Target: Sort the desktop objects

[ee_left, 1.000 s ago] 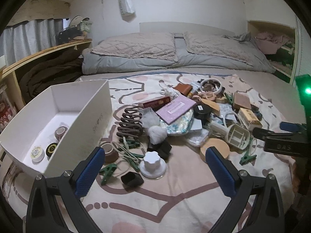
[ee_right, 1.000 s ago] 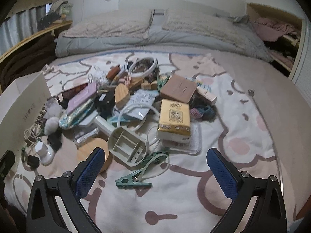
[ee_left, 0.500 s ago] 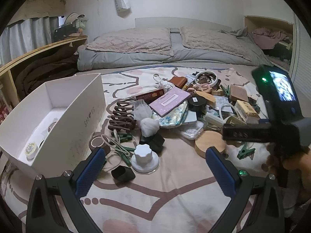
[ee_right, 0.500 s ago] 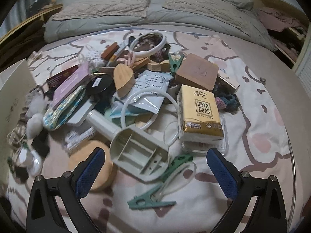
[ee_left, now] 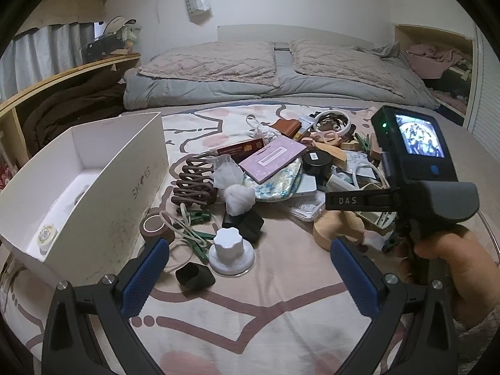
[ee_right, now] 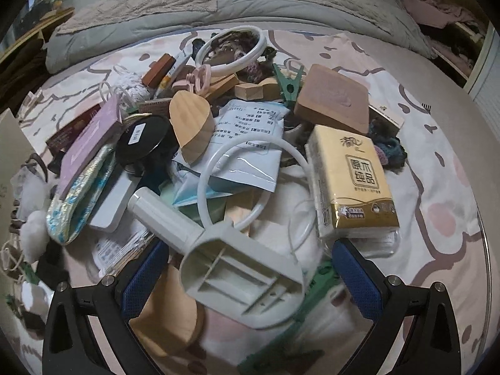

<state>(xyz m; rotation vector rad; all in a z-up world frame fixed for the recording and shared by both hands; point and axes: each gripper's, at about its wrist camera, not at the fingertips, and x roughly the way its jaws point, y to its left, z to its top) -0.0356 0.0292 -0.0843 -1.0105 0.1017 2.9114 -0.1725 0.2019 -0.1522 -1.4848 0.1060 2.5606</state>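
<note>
A pile of small objects lies on the patterned bedspread. My right gripper (ee_right: 250, 276) is open, low over the pile, its blue pads on either side of a grey-white plastic holder with a tube handle (ee_right: 240, 284). Behind the holder lie a white ring (ee_right: 250, 181), a yellow tissue pack (ee_right: 354, 184) and a wooden heart (ee_right: 190, 128). My left gripper (ee_left: 250, 276) is open and empty above the bedspread, near a white knob cap (ee_left: 230, 250) and a small black cup (ee_left: 194, 276). The right gripper's body (ee_left: 415, 175) shows in the left wrist view, held by a hand.
An open white box (ee_left: 131, 184) stands at the left with a few small round tins inside (ee_left: 46, 234). A brown hair claw (ee_left: 195, 184), green clips (ee_left: 195, 240), a purple booklet (ee_left: 272, 159) and a round wooden lid (ee_left: 339, 228) lie nearby. Pillows lie behind.
My right gripper has moved forward and down into the pile until the plastic holder sits between its pads. My left gripper has drifted slightly left, and the right gripper now fills its right side.
</note>
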